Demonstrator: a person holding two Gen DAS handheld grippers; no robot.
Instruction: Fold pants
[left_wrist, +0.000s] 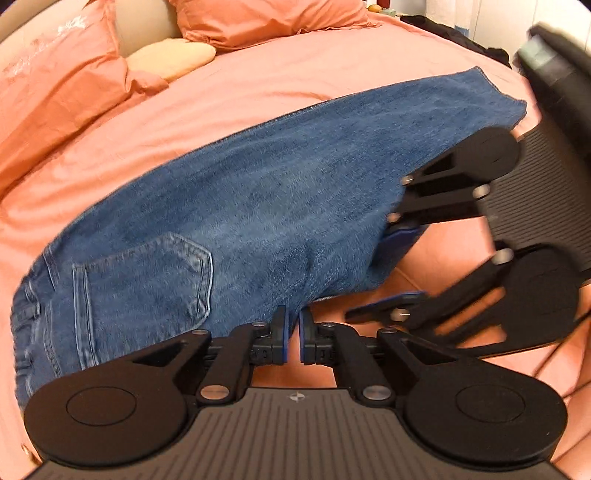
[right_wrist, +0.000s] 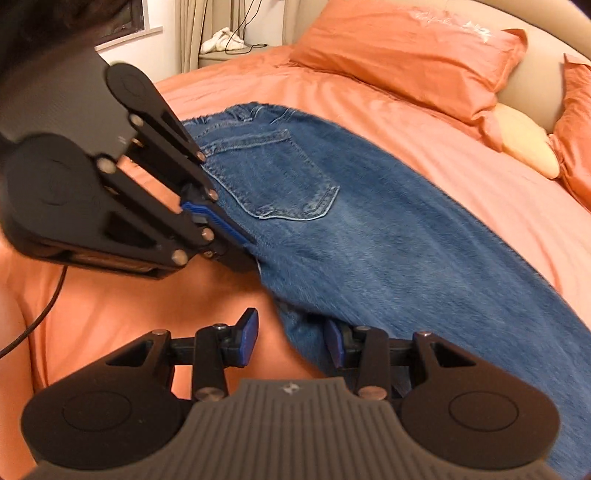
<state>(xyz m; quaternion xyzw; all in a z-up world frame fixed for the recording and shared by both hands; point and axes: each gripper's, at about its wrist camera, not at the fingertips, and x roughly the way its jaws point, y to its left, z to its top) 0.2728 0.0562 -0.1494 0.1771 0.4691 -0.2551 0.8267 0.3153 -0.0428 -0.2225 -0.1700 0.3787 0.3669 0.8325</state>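
Jeans (left_wrist: 258, 206) ran lengthwise along both grippers' front, near edge pinched by the clenched left gripper (left_wrist: 292, 334); the right gripper (right_wrist: 291, 341) straddled it, unclenched.

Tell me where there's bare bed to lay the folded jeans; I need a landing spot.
Bare sheet lies between the jeans and the pillows, widest there. A narrower strip of sheet runs along the near edge of the jeans, but both grippers crowd it: the left gripper is shut on the denim edge, and the right gripper is open around it.
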